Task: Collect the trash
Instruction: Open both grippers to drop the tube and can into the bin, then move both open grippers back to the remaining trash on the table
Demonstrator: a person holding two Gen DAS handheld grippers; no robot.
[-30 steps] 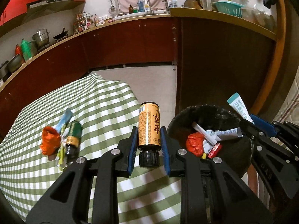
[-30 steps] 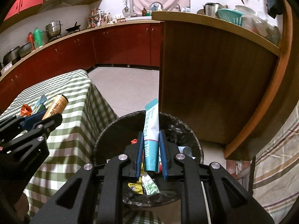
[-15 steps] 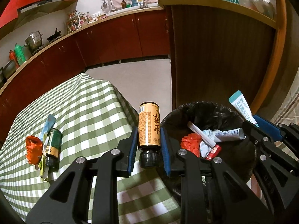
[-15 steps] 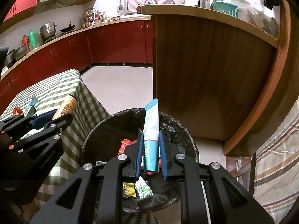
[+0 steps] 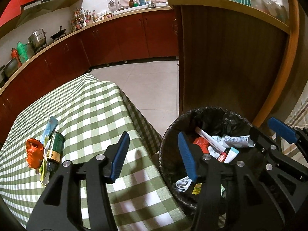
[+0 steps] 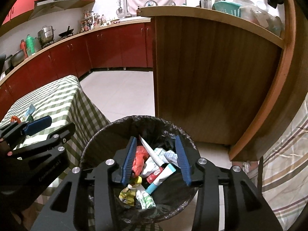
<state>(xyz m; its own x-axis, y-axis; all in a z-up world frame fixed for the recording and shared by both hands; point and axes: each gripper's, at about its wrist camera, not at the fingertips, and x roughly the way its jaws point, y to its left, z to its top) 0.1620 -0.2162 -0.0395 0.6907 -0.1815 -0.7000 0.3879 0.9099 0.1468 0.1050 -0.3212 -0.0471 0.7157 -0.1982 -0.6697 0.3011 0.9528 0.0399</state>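
Nearest the cameras, both tongs stand released with nothing between the pads. The left tongs (image 5: 153, 152) have just been opening; their jaws are empty and straddle the gap between the table edge and the bin rim. The right tongs (image 6: 156, 158) have likewise just been opening and hang directly over the bin (image 6: 92, 144), jaws parted and empty.

Beneath the right tongs, the bin's black liner holds mixed refuse: a white and teal tube (image 6: 161, 177) lying tilted among the rest, a red wrapper (image 6: 139, 158), a white strip (image 6: 152, 154) and crumpled yellow and green packets (image 6: 134, 192). The bin stands on the floor just beside the corner of the table (image 5: 92, 105), under the green checked cloth's overhang.

Further out, on the table, the remaining trash lies in one cluster: a dark green bottle (image 5: 54, 147) on its side, an orange wrapper (image 5: 34, 152) touching its left flank, and a blue sachet (image 5: 50, 126) just beyond it, with smaller scraps under the bottle's neck.

Judgement: the cluster is the next pick. It lies to the left of the left tongs and slightly ahead, well apart from the right tongs, so the left hand is the nearer. The bottle's long axis runs roughly toward and away from the left camera, cap end nearest, so jaws would close across its width with little rolling of the wrist.
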